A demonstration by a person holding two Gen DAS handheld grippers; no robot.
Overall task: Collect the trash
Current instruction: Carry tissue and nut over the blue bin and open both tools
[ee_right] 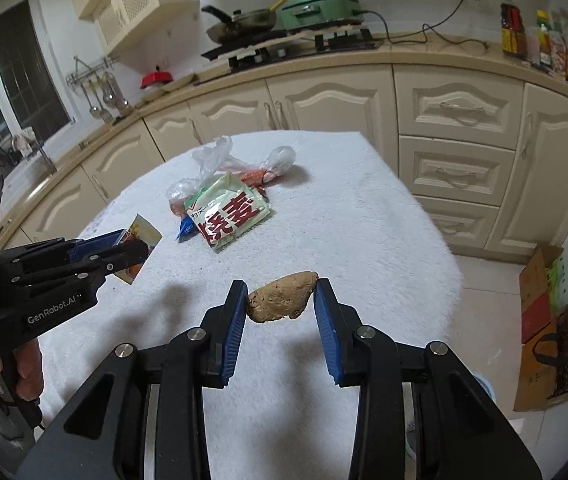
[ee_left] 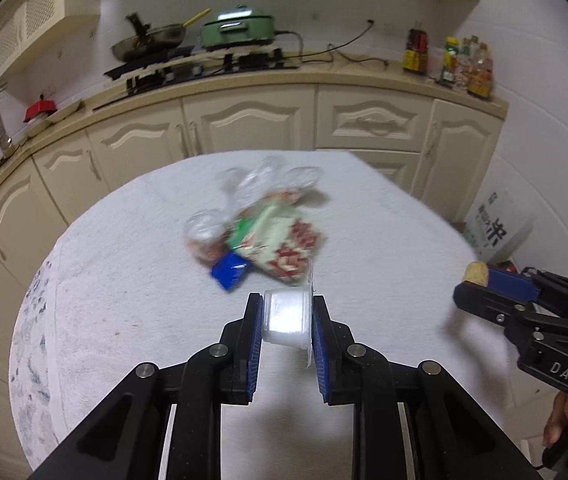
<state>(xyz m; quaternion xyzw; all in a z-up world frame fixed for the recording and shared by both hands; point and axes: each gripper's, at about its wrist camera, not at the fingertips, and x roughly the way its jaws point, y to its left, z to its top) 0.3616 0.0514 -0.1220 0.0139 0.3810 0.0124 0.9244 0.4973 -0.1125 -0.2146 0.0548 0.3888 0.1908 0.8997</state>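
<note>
White towelling covers the table [ee_right: 364, 240], and a heap of wrappers [ee_right: 227, 208] is left near its middle. Nearer than that heap, a small clear plastic cup [ee_left: 288, 316] is clamped sideways in the left gripper [ee_left: 288, 320] and held off the cloth. Just right of it, a brown lumpy scrap [ee_right: 281, 298] is pinched in the right gripper [ee_right: 281, 300], also lifted clear.
</note>
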